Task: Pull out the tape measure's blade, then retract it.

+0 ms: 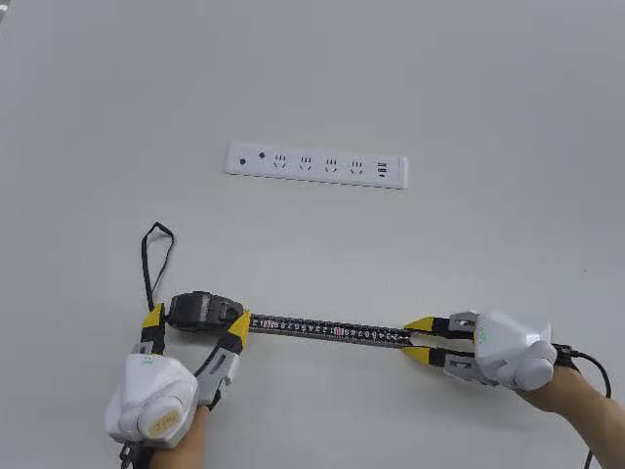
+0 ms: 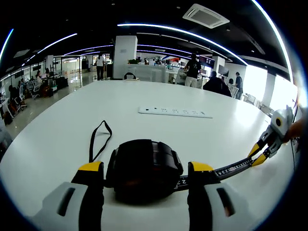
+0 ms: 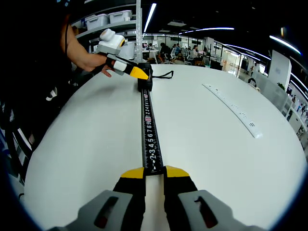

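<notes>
Head view: white table (image 1: 469, 78) under both claws, power strip (image 1: 316, 165) well beyond them. Black tape measure (image 1: 203, 311) sits gripped between half-spread jaws of left gripper (image 1: 195, 320); blade (image 1: 327, 330) end pinched in right gripper (image 1: 420, 339), jaws nearly together. Added by left gripper view: strap (image 2: 91, 144) beyond the case. By right gripper view: legible numerals.

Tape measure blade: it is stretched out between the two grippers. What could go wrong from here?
1. The right gripper pinches only the tip of the blade; if it slips, the blade may snap back fast into the case.
2. The left gripper holds the case by its sides; a sudden pull could twist it loose.
</notes>
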`<state>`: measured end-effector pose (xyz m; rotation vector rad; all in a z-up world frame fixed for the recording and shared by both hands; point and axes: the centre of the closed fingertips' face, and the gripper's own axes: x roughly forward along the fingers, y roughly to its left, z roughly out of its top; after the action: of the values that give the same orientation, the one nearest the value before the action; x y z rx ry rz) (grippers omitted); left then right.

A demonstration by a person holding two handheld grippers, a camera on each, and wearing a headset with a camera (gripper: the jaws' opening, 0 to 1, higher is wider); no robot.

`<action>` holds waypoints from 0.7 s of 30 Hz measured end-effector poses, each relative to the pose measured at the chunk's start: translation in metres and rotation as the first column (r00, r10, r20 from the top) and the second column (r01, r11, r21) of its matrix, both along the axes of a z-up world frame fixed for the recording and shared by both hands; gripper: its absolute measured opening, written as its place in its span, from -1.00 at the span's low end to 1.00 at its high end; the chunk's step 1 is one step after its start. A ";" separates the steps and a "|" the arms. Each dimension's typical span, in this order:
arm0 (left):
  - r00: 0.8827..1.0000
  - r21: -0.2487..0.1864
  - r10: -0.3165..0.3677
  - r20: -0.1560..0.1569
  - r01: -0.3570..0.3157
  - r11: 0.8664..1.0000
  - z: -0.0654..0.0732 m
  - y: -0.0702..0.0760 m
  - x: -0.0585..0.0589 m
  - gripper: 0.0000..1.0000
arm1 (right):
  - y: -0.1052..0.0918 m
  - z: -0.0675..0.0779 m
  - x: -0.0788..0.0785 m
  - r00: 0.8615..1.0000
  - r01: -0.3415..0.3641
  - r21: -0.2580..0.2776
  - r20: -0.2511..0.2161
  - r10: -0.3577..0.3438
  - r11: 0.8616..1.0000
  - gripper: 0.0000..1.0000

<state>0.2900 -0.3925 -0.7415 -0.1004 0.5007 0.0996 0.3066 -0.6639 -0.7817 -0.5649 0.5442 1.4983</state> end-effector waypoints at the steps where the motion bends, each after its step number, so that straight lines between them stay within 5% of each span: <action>1: 1.000 -0.002 0.000 -0.004 0.000 1.000 -0.001 0.000 0.000 0.33 | 0.000 0.000 0.000 1.000 0.004 0.000 -0.003 -0.004 1.000 -0.77; 7: 1.000 0.018 -0.006 -0.013 0.006 1.000 -0.005 0.003 -0.002 0.22 | 0.000 0.000 0.000 1.000 0.009 -0.003 -0.008 -0.009 1.000 -0.78; 13: 1.000 -0.023 0.023 0.005 -0.023 0.999 -0.004 0.004 0.000 0.24 | 0.000 0.000 -0.001 1.000 0.008 -0.008 -0.007 -0.008 1.000 -0.78; 21: 1.000 -0.013 0.020 -0.009 -0.020 1.000 -0.007 0.005 -0.001 0.21 | 0.000 0.000 -0.001 1.000 0.010 -0.011 -0.010 -0.010 1.000 -0.78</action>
<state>0.2890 -0.3871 -0.7489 -0.1174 0.5095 0.1161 0.3057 -0.6635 -0.7815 -0.5628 0.5623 1.4904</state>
